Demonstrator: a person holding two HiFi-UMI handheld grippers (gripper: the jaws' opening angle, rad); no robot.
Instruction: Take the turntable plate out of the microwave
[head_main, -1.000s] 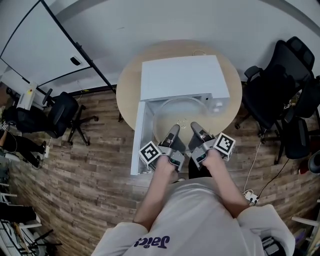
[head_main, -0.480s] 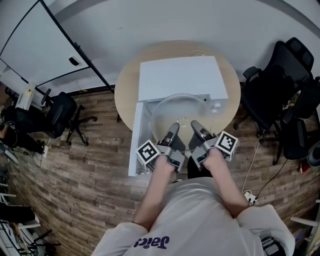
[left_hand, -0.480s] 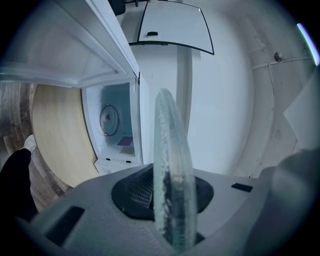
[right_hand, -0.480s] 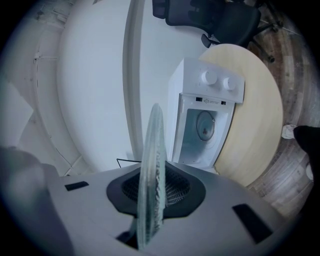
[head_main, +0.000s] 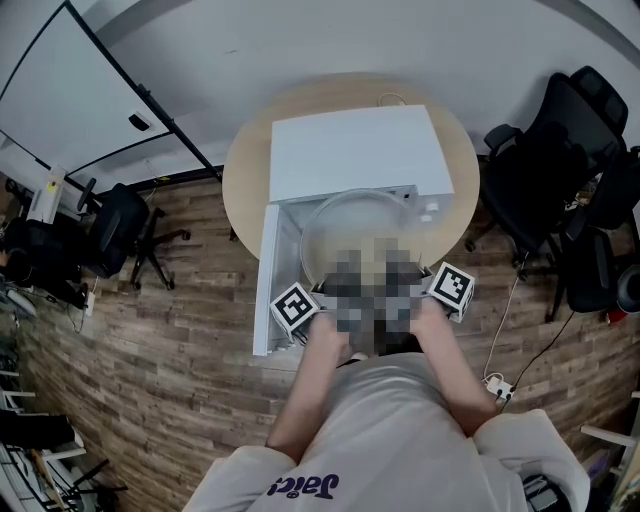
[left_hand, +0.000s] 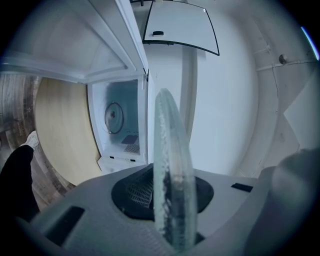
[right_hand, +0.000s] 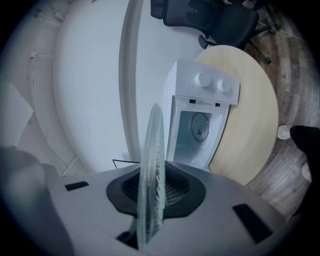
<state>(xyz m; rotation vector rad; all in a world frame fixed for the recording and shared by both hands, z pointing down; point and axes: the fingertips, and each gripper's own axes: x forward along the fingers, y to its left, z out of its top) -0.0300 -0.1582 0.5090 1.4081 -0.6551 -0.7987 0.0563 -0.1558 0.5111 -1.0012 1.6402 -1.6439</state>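
The clear glass turntable plate (head_main: 352, 205) hangs in front of the open white microwave (head_main: 355, 150), held at its near rim by both grippers. In the left gripper view the plate (left_hand: 170, 165) stands edge-on between the jaws of my left gripper (left_hand: 172, 225), which is shut on it. My right gripper (right_hand: 147, 225) is likewise shut on the plate's edge (right_hand: 152, 170). The microwave cavity (left_hand: 122, 120) lies beyond, with no plate inside it. In the head view only the marker cubes (head_main: 297, 307) (head_main: 451, 288) show; the jaws are hidden.
The microwave sits on a round wooden table (head_main: 245, 170) with its door (head_main: 268, 280) swung open to the left. Black office chairs stand at the right (head_main: 560, 160) and left (head_main: 120, 225). A cable and plug (head_main: 500, 385) lie on the wood floor.
Both grippers keep their hold on the plate and have barely moved. The head view has shifted slightly, and the plate looks a touch larger.
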